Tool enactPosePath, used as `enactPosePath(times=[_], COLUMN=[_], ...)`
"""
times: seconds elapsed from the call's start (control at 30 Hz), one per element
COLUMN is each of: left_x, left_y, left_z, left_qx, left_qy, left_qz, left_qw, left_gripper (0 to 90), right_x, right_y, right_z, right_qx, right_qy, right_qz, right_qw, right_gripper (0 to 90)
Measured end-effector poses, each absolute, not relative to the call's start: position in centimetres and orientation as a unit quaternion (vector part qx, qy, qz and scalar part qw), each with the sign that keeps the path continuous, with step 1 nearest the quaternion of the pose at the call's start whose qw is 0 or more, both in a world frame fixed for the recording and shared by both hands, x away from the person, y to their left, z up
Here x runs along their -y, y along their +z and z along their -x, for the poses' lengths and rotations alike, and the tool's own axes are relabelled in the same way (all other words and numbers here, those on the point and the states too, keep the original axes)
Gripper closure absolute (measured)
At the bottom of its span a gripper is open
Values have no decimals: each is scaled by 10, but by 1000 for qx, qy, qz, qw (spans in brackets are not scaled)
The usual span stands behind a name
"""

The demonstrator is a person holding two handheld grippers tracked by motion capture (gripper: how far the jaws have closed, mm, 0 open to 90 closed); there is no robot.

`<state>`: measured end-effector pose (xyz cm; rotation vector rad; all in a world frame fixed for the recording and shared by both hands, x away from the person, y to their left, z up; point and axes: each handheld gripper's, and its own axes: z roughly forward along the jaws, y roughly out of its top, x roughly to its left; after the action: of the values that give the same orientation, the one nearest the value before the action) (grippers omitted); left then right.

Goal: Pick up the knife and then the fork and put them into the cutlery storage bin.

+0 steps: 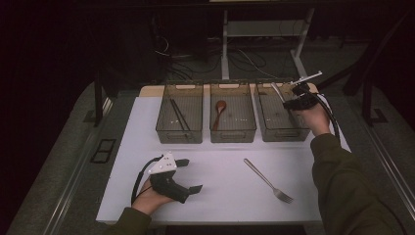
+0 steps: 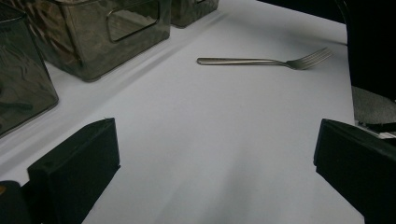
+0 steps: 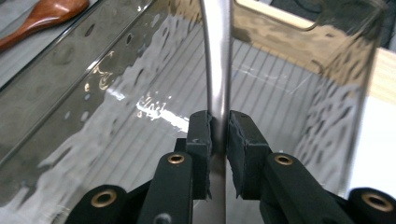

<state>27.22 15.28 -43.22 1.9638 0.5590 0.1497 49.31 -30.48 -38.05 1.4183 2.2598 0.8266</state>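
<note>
My right gripper [image 1: 289, 102] hangs over the right-hand clear bin [image 1: 274, 131], shut on the handle of a silvery metal utensil [image 1: 276, 91]. In the right gripper view both pads of that gripper [image 3: 219, 140] press the utensil's handle [image 3: 217, 70], which rises straight up over the bin's ribbed floor [image 3: 140, 140]; its working end is hidden. My left gripper [image 1: 190, 175] rests on the white table near the front left, open, with nothing between the jaws [image 2: 215, 158]. A metal fork [image 1: 268, 181] lies loose on the table right of it [image 2: 261, 61].
Three clear bins stand in a row at the back of the white tabletop [image 1: 220, 196]. The left bin [image 1: 169, 132] holds dark chopsticks [image 1: 179, 113]. The middle bin [image 1: 232, 132] holds a wooden spoon [image 1: 219, 110] [image 3: 42, 16]. Table legs and cables lie beyond.
</note>
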Motion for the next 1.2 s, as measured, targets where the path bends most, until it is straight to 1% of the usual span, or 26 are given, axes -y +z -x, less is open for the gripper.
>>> enactPosePath(times=[0.1, 0.17, 0.33, 0.43, 0.6, 0.73, 0.8, 1.2], left_x=[-153, -153, -153, -153, -152, -152, -152, -151], left_y=[-432, -432, -432, -432, -432, -432, -432, -432], left_z=[-272, -272, -272, -272, -271, -271, -271, -271], left_qx=[-233, -233, -232, -233, -232, -231, -231, -229], left_qy=[62, 62, 62, 63, 63, 63, 62, 64], left_qz=[-818, -818, -819, -819, -821, -821, -821, -822], left_qw=[522, 521, 521, 521, 519, 519, 518, 517], left_gripper=[0, 0, 0, 0, 0, 0, 0, 0], right_x=[304, 305, 308, 310, 314, 316, 317, 324], right_y=[-379, -377, -367, -359, -346, -339, -337, -339], right_z=[-493, -491, -480, -469, -447, -429, -420, -368], right_qx=[-790, -785, -773, -769, -768, -769, -770, -765], right_qy=[304, 322, 360, 378, 397, 404, 404, 439], right_qz=[-505, -505, -500, -492, -480, -473, -469, -446], right_qw=[170, 160, 153, 153, 152, 148, 154, 151], right_gripper=[617, 577, 465, 448, 393, 381, 374, 368])
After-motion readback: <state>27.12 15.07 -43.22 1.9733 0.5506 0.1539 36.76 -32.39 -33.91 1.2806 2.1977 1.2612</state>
